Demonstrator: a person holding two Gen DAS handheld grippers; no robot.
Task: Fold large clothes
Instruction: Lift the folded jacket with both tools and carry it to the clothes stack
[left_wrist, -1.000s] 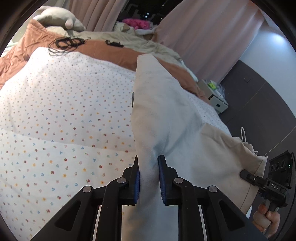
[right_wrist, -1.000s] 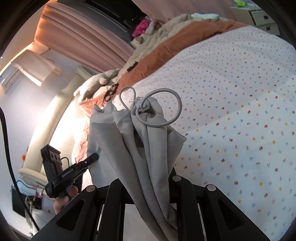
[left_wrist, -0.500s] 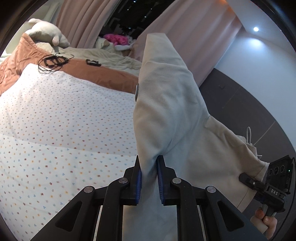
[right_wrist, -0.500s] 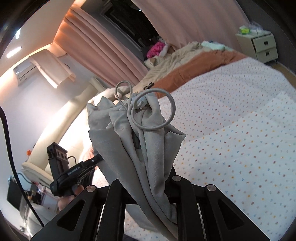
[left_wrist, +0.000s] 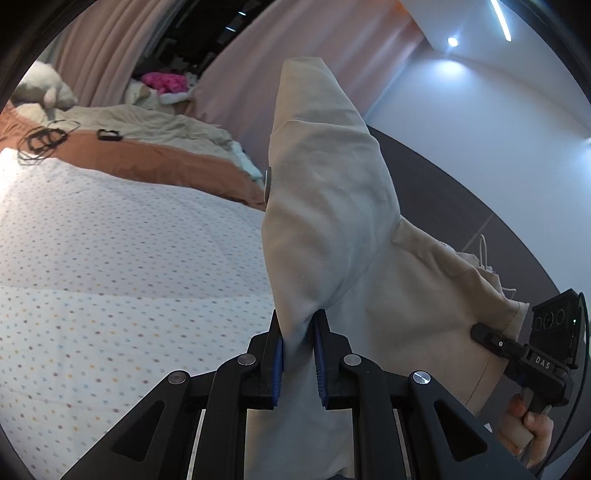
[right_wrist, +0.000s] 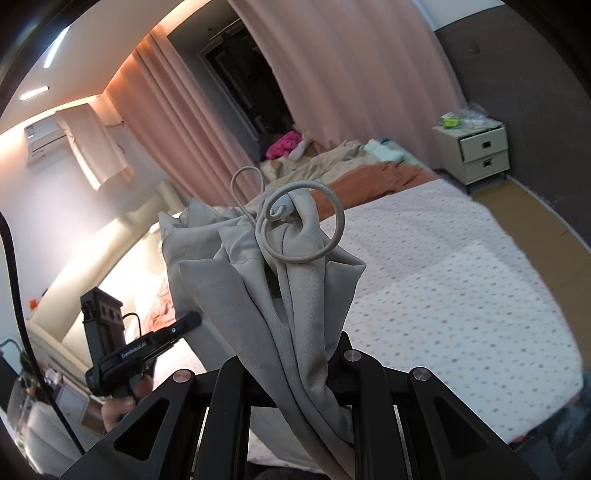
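The left gripper (left_wrist: 298, 356) was clamped on a fold of the beige garment (left_wrist: 332, 206), held aloft over the bed (left_wrist: 110, 251). The right gripper (right_wrist: 301, 363) was clamped on its bunched waistband, drawstring (right_wrist: 303, 229) looped above.

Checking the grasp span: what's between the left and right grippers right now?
Only the beige garment. In the left wrist view it runs from the left gripper, shut on it, across to the right gripper, held up off the dotted bedspread.
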